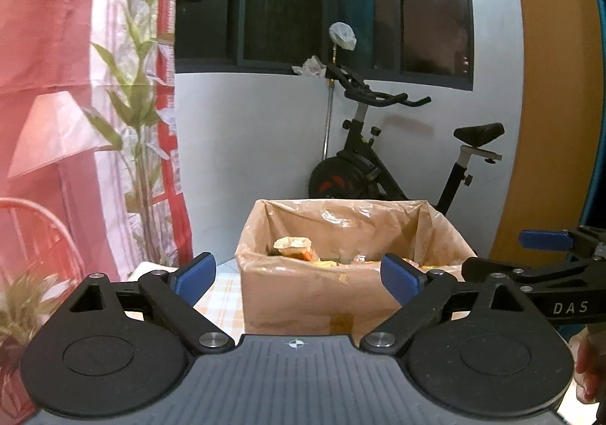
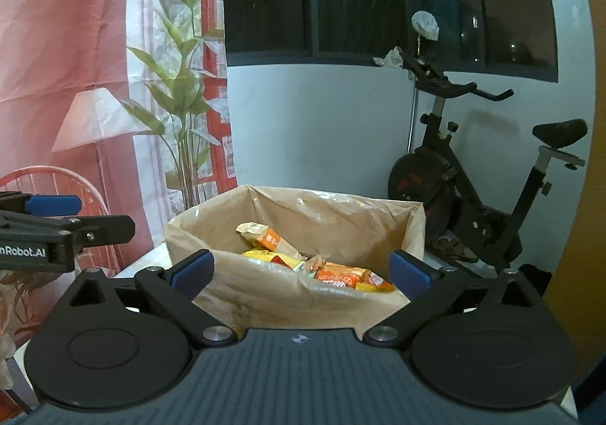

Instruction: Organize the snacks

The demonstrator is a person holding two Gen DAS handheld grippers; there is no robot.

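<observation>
Pale wall, dark window and an exercise bike (image 1: 397,160) stand behind a checked table (image 1: 223,296). Left gripper (image 1: 299,273) and right gripper (image 2: 301,268) both have jaws spread wide, holding nothing. Just beyond sits a lined cardboard box (image 2: 265,296) with orange and yellow snack packets (image 2: 341,277) inside.

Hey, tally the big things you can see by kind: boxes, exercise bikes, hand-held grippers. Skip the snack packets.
Cardboard box: 1
Exercise bike: 1
Hand-held grippers: 2, the left hand-held gripper and the right hand-held gripper, both open and empty
Total: 4
</observation>
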